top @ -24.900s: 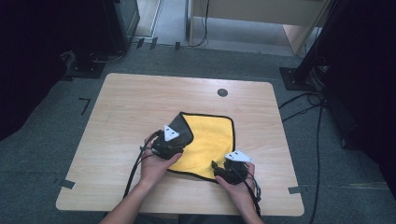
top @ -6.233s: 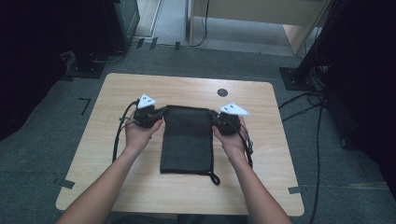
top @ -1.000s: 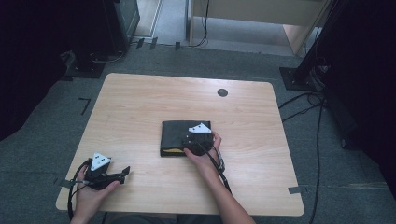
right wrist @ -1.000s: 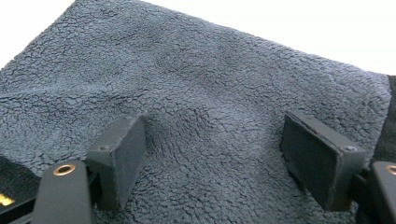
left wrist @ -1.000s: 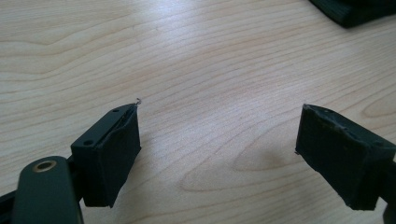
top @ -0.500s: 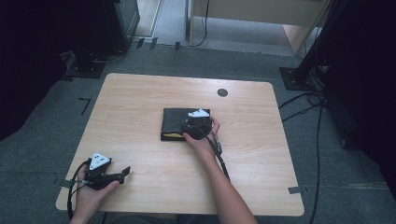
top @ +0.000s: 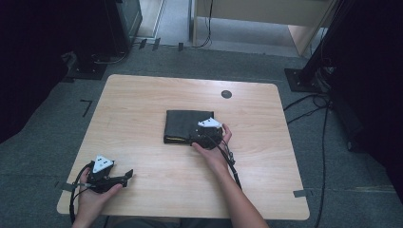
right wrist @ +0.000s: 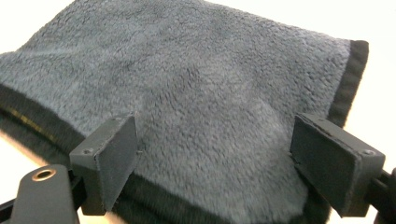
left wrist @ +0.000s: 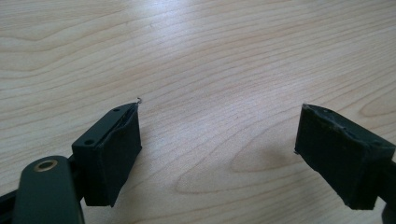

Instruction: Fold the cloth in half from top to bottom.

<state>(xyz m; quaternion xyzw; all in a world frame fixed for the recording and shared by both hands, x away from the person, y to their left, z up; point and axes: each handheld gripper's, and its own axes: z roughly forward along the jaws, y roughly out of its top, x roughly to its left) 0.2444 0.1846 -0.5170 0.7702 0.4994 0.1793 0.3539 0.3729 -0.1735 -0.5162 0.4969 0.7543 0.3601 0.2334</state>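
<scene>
No writing or label can be read anywhere, and no container stands on the table (top: 142, 99). One folded cloth (top: 183, 125) lies near the middle of the light wood top: dark grey and fleecy, with a darker hem along its edges. In the high view a thin yellow line shows at its near edge, likely an inner layer of the fold, though it is too small to be sure.

There are two grippers, one in each of the person's hands. The right gripper (top: 202, 138) is at the cloth's near right corner; in the right gripper view its jaws stand wide apart just over the grey pile (right wrist: 205, 93), released and gripping nothing. The right hand (top: 214, 147) holds it from behind, with its cable trailing back along the forearm.

The left gripper (top: 124, 176) is well apart from the cloth, near the table's front left corner, held in the left hand (top: 92, 192). In the left gripper view its jaws are spread over bare wood (left wrist: 196, 60), also released.

One small dark round disc (top: 226, 94) sits in the tabletop near the far edge.
</scene>
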